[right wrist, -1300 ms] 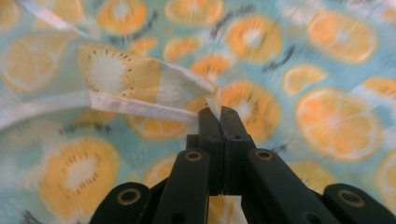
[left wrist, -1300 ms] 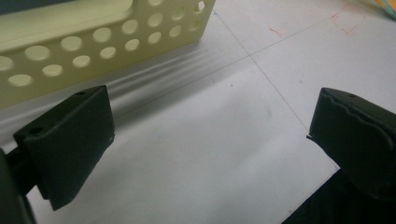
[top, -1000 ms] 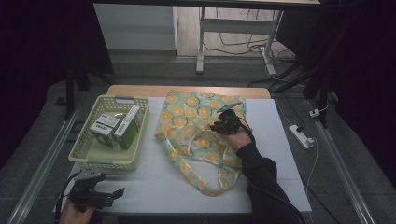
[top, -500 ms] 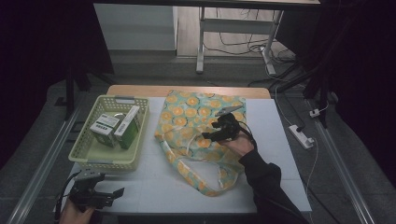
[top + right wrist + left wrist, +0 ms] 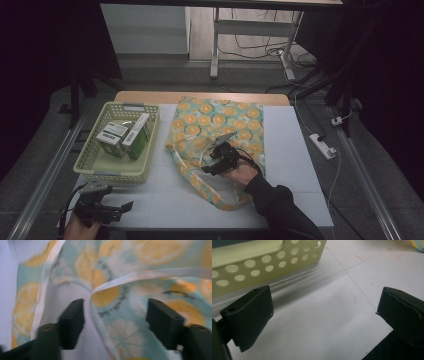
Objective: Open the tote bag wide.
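A cloth tote bag (image 5: 220,122) printed with orange slices lies flat on the white table (image 5: 295,165), its handle loop (image 5: 200,187) trailing toward the near edge. My right gripper (image 5: 210,165) hovers over the bag's lower part, pointing left. In the right gripper view the jaws stand apart (image 5: 115,305) with the bag's white-trimmed edge (image 5: 140,275) lying loose between them; they have just been closing and the pads do not press on the cloth. My left gripper (image 5: 125,207) rests at the near left corner, open (image 5: 324,297) over bare table.
A pale green perforated basket (image 5: 95,167) stands at the left, its wall (image 5: 262,255) close ahead of the left gripper. It holds two green-and-white boxes (image 5: 112,135) (image 5: 136,137). A power strip (image 5: 322,146) lies off the table's right side.
The right gripper has slid from the bag's upper right down and left to its lower middle, toward the person. The left gripper has stayed put.
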A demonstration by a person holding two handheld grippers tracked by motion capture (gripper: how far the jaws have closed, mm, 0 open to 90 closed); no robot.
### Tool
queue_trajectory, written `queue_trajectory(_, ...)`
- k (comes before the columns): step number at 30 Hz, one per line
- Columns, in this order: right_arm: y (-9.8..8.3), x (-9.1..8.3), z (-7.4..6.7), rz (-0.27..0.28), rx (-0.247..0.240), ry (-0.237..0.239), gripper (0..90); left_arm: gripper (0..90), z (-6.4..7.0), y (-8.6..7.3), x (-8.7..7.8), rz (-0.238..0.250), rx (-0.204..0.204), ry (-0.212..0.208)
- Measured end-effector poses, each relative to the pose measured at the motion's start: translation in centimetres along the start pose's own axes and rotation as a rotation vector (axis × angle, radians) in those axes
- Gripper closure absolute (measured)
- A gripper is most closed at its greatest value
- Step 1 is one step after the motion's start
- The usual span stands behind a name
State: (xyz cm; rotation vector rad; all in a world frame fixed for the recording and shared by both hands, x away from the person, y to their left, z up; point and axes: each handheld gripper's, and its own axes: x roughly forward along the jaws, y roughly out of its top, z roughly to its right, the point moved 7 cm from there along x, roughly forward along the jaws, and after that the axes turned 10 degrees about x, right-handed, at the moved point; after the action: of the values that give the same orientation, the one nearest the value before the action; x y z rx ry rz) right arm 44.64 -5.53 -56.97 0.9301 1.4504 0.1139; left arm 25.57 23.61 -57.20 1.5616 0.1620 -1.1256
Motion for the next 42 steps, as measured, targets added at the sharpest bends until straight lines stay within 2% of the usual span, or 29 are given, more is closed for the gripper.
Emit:
queue_trajectory(2, -0.1, 0.3, -0.2, -0.003, -0.047, -0.029, 49.8, 1.0, 0.0, 0.0, 0.0, 0.001, 0.001, -0.001)
queue_trajectory(7, 0.0, 0.3, -0.4, 0.014, -0.068, -0.029, 83.6, 1.0, 0.0, 0.0, 0.0, 0.0, 0.002, -0.002)
queue_trajectory(8, 0.0, 0.3, -0.4, 0.014, -0.068, -0.029, 83.6, 1.0, 0.0, 0.0, 0.0, 0.0, 0.002, -0.001)
queue_trajectory(9, 0.1, 0.2, -0.4, 0.019, -0.069, -0.025, 88.5, 1.0, 0.0, 0.0, 0.0, -0.001, 0.002, -0.001)
queue_trajectory(11, 0.3, 0.1, -0.2, 0.027, -0.068, -0.038, 89.3, 1.0, 0.0, 0.0, 0.0, -0.002, 0.002, -0.001)
queue_trajectory(13, 0.5, -0.3, 0.2, 0.043, -0.067, -0.074, 89.5, 1.0, 0.0, 0.0, 0.0, -0.001, 0.001, -0.001)
queue_trajectory(14, 0.7, -0.7, 0.8, 0.048, -0.045, -0.091, 89.4, 1.1, 0.0, 0.0, 0.0, -0.001, 0.001, -0.001)
queue_trajectory(17, 0.4, -0.7, 1.5, 0.053, -0.035, -0.115, 88.5, 1.1, 0.0, 0.0, 0.0, -0.002, 0.0, 0.0)
queue_trajectory(19, -0.2, -0.3, 1.8, 0.028, -0.016, -0.096, 80.8, 1.1, 0.0, 0.0, 0.0, -0.002, 0.0, -0.001)
queue_trajectory(22, -0.5, 0.1, 1.7, 0.021, -0.009, -0.076, 60.5, 1.2, 0.0, 0.0, 0.0, -0.002, -0.001, -0.001)
queue_trajectory(23, -0.5, 0.1, 1.7, 0.021, -0.009, -0.076, 60.5, 1.2, 0.0, 0.0, 0.0, -0.002, -0.001, 0.0)
queue_trajectory(24, -0.6, 0.1, 1.5, 0.016, -0.003, -0.067, 56.8, 1.2, 0.0, 0.0, 0.0, -0.002, -0.002, 0.0)
queue_trajectory(25, -0.7, 0.2, 1.4, 0.023, -0.014, -0.073, 57.3, 1.2, 0.0, 0.0, 0.0, -0.002, -0.002, 0.0)
queue_trajectory(29, -0.9, 0.0, 1.1, 0.01, -0.031, -0.073, 87.6, 1.3, 0.0, 0.0, 0.0, -0.001, -0.002, 0.0)
queue_trajectory(34, -0.8, -0.3, 1.3, -0.001, -0.02, -0.074, 89.3, 1.3, 0.0, 0.0, 0.0, -0.002, -0.002, 0.0)
queue_trajectory(35, -0.4, -0.8, 1.5, 0.027, -0.005, -0.068, 89.4, 1.2, 0.0, 0.0, 0.0, -0.001, -0.002, 0.0)
queue_trajectory(39, 0.1, -1.7, 1.8, 0.061, 0.003, -0.065, 89.3, 1.3, 0.0, 0.0, 0.0, -0.001, -0.005, -0.001)
queue_trajectory(42, 0.9, -2.9, 2.1, 0.113, 0.019, -0.067, 89.4, 1.3, 0.0, 0.0, 0.0, -0.003, -0.005, -0.003)
